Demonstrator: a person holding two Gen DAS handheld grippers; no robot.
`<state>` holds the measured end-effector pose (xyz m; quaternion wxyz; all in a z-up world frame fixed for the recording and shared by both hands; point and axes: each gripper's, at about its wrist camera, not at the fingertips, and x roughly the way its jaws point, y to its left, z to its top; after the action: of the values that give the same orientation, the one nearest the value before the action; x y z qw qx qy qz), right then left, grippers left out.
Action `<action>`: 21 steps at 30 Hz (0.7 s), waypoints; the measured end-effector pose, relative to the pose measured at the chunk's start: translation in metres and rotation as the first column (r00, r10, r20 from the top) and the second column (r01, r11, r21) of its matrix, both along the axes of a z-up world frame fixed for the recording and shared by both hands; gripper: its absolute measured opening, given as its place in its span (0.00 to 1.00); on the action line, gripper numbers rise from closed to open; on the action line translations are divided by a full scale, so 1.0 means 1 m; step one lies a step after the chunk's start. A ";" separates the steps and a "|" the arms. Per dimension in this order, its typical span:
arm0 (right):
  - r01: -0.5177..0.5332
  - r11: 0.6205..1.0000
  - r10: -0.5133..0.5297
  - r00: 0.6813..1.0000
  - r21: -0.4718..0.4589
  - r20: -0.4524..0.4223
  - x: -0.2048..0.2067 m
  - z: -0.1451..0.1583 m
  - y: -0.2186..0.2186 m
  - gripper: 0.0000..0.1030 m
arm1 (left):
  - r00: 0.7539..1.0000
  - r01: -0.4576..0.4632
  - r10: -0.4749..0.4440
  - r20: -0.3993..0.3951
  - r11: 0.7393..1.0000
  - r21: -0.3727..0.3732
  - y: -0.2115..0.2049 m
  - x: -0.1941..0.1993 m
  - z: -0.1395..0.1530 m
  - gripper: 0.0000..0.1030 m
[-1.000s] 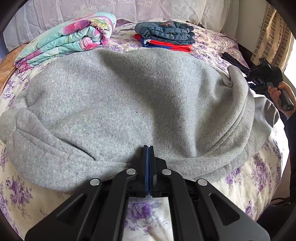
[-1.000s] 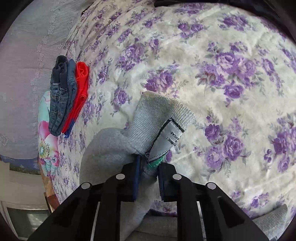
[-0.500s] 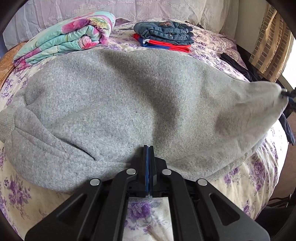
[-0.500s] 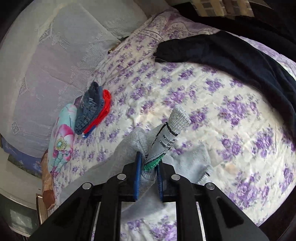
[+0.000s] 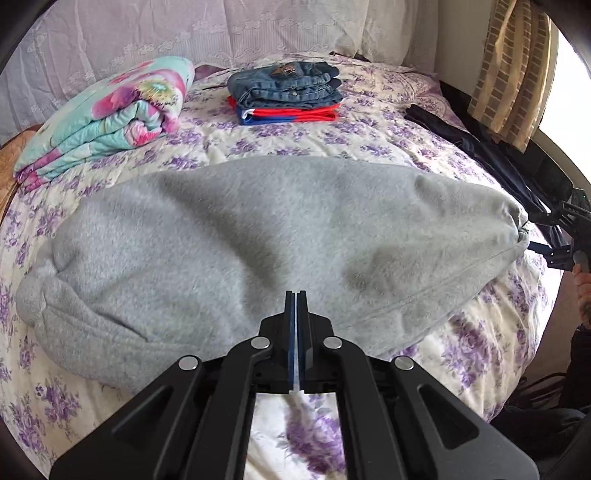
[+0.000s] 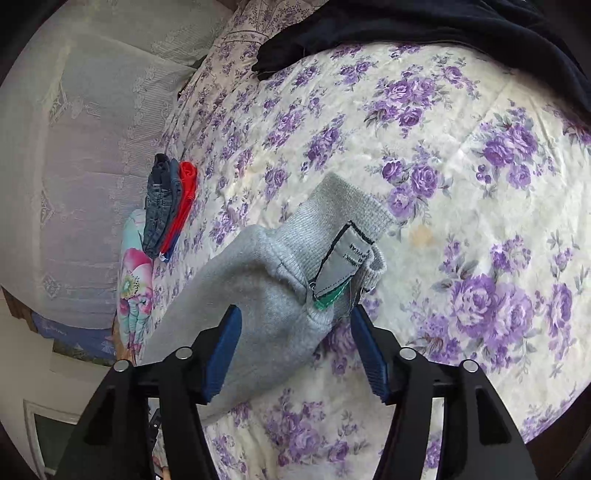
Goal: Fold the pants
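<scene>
Right gripper jaws opening, waistband end of grey pants just released, cloth loose between pads, lower centre. Pants now stretched flat across bed. Left gripper clamped shut on near hem. Fold probably next.

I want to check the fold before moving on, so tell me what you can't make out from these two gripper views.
- Left wrist view: whether the shut left gripper pinches the grey pants; its own fingers hide the hem.
- Right wrist view: the label text is too small to read.
- Right wrist view: the opening right gripper frame hides the pants' lower part.
- Both views: the dark garment is cut off by the edge.
</scene>
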<state>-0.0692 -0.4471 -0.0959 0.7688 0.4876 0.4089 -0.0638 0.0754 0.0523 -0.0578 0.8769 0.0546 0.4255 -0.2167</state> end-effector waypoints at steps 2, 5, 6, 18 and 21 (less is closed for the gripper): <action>0.017 0.999 -0.017 1.000 0.041 -0.010 0.002 -0.012 0.001 0.64 | 0.999 0.009 -0.008 -0.031 1.000 0.004 -0.010 0.010 -0.007 0.00; 0.078 0.996 -0.078 0.997 0.049 -0.002 0.009 -0.031 -0.008 0.64 | 0.993 0.005 -0.005 -0.116 1.000 -0.003 -0.016 0.027 -0.028 0.00; 0.093 0.994 -0.094 0.995 0.058 0.019 0.014 -0.034 -0.014 0.63 | 0.991 -0.004 0.005 -0.134 1.000 0.009 -0.016 0.031 -0.037 0.00; 0.005 0.968 -0.026 0.996 -0.251 -0.081 0.050 -0.010 -0.016 0.19 | 0.990 -0.014 0.017 -0.139 1.000 0.023 -0.017 0.031 -0.050 0.01; 0.004 0.985 -0.012 0.999 -0.174 -0.046 0.045 -0.032 -0.027 0.27 | 0.988 -0.010 0.011 -0.152 1.000 0.006 -0.014 0.033 -0.051 0.01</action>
<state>-0.0238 -0.4743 -0.1277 0.7983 0.4188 0.4178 -0.1135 0.1088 0.0382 -0.1085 0.8428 0.0377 0.4921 -0.2147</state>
